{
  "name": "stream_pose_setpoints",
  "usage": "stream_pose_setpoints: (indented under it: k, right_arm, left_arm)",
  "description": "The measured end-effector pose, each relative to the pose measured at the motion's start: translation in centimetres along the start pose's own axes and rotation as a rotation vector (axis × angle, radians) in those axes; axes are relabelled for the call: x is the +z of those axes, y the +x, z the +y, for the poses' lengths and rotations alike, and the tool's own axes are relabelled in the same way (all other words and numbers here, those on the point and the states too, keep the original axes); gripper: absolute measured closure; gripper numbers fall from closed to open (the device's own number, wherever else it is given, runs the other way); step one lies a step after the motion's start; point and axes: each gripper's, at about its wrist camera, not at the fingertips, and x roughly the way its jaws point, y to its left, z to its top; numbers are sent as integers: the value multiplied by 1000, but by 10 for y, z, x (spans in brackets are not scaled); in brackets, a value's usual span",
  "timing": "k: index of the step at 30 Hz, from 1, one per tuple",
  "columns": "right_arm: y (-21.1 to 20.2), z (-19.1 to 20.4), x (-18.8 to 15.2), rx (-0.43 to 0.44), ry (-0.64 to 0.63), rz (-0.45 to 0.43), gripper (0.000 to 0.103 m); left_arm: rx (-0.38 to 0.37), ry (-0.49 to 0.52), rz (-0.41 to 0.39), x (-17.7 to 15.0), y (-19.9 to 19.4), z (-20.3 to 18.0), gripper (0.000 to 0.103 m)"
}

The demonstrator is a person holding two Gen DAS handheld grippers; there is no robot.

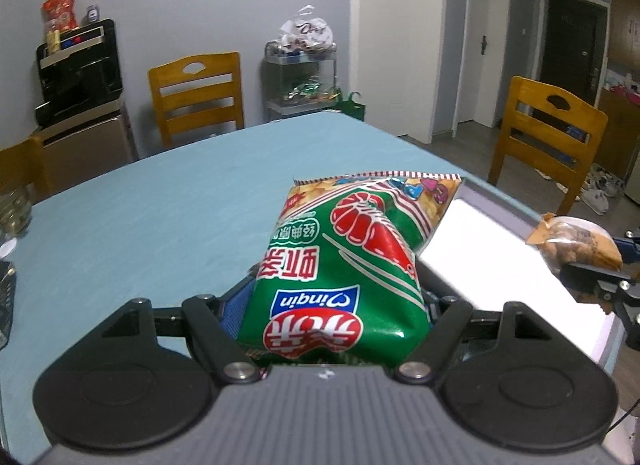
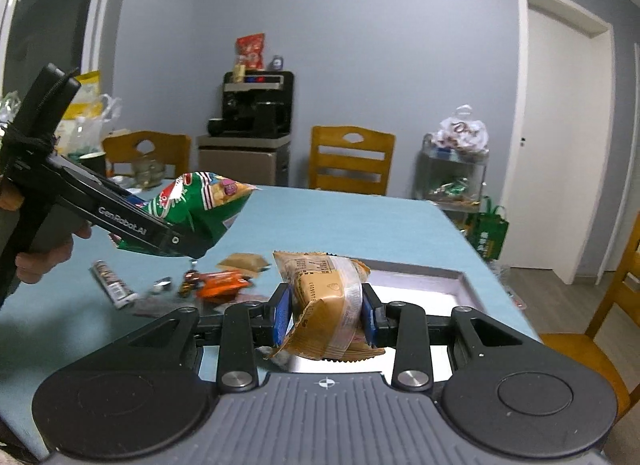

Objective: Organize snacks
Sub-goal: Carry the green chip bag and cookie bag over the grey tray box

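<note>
Broadly, a blue-covered table (image 1: 132, 205) fills both views, with a shallow grey tray (image 2: 448, 279) lying near its right edge, the white floor of the tray bare where it shows. Wooden chairs (image 1: 198, 93) stand along the far edge, and a black coffee machine (image 2: 256, 105) sits on a cabinet by the wall.

Next in size, the left gripper (image 1: 340, 285) is clamped on a green chip bag (image 1: 344, 265), held off the table just left of the tray. The bag's print appears upside down: "Qinqin" on a blue patch, large red and white Chinese characters, and a red prawn picture. From the right wrist view the gripper's black arm reads "GenRobot.AI", with a hand (image 2: 44, 253) on its grip.

The right gripper (image 2: 326, 311) has its blue pads pressed on a tan pastry packet (image 2: 328, 301) with a clear band; its small printed digits are too fine to read. It hangs over the tray's near edge.

Loose snacks lie toward the table's left edge: an orange wrapper (image 2: 222, 283), a tan packet (image 2: 244, 263) and a dark bar (image 2: 112, 283), their writing illegible.
</note>
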Motion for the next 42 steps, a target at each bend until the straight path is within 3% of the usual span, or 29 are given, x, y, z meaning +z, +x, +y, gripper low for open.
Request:
stream_pose_setpoints:
  k: [13,19,32,42]
  right_arm:
    - [-11,-59,39,-84,-64,-43,67]
    - [3,-67,36,-68,-88,-1,67]
    - [60,-88,9,-75,-31,144,67]
    - [97,-104,-1,-112,54,214,67]
  left_arm:
    - [-63,104,-24,80,31,-88,27]
    - [-69,175,1,104,66,-137,27]
    - [-48,254,110,116,168,-176,27]
    - [-62,299,147,115,227,-192,27]
